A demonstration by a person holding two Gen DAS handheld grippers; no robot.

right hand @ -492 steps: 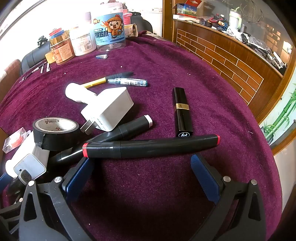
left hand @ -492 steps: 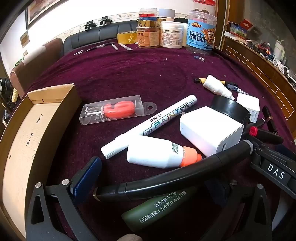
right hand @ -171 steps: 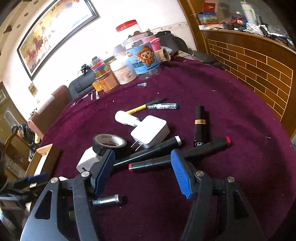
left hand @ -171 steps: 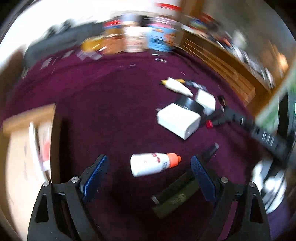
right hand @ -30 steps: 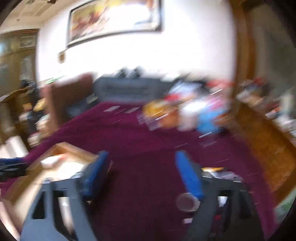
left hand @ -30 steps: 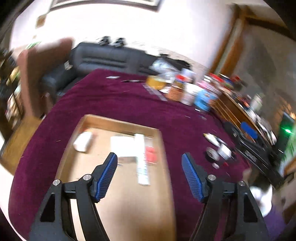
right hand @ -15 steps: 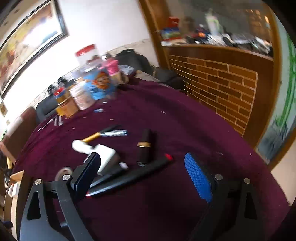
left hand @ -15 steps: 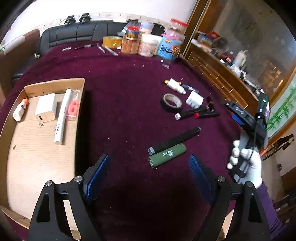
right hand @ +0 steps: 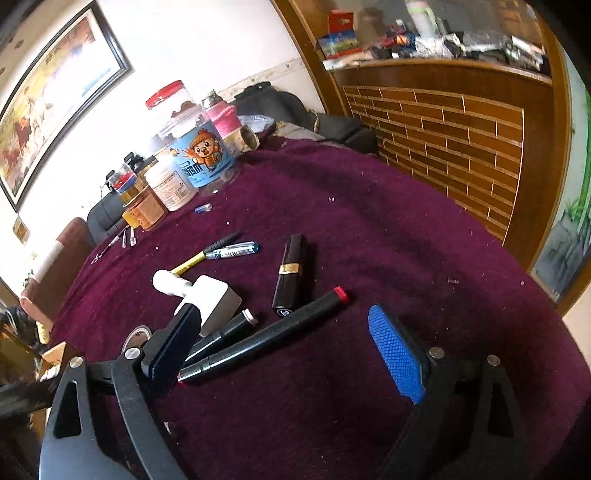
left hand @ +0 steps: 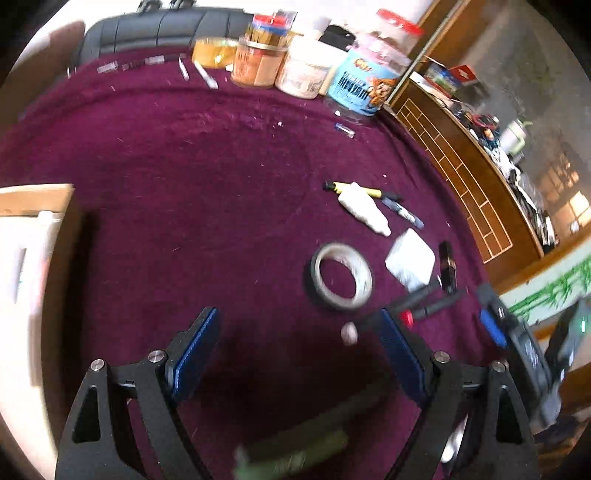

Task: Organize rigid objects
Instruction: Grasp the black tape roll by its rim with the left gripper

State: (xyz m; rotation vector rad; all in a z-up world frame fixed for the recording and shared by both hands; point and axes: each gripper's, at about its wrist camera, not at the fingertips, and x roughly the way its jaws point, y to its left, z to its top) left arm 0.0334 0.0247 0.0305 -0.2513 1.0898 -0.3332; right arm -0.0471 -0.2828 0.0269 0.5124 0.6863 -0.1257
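Note:
My left gripper (left hand: 299, 354) is open and empty above the purple cloth, just short of a black tape roll (left hand: 341, 275). A blurred green tube (left hand: 295, 454) lies below its jaws. The cardboard box (left hand: 33, 229) is at the left edge with white items inside. My right gripper (right hand: 288, 354) is open and empty over two black markers (right hand: 266, 338); it also shows in the left wrist view (left hand: 517, 343). Beside them lie a white charger (right hand: 214, 304), a black lipstick (right hand: 291, 275), a white bottle (right hand: 170, 282) and two pens (right hand: 225, 251).
Several jars (left hand: 310, 70) and a yellow tape roll (left hand: 214, 51) stand at the table's far edge, also seen from the right wrist (right hand: 195, 158). A brick-pattern wooden counter (right hand: 461, 136) borders the right side. A dark sofa (left hand: 155, 33) stands behind.
My left gripper has dropped lower and moved right toward the tape roll and markers; the box slid to the view's left edge. My right gripper has come slightly closer to the markers.

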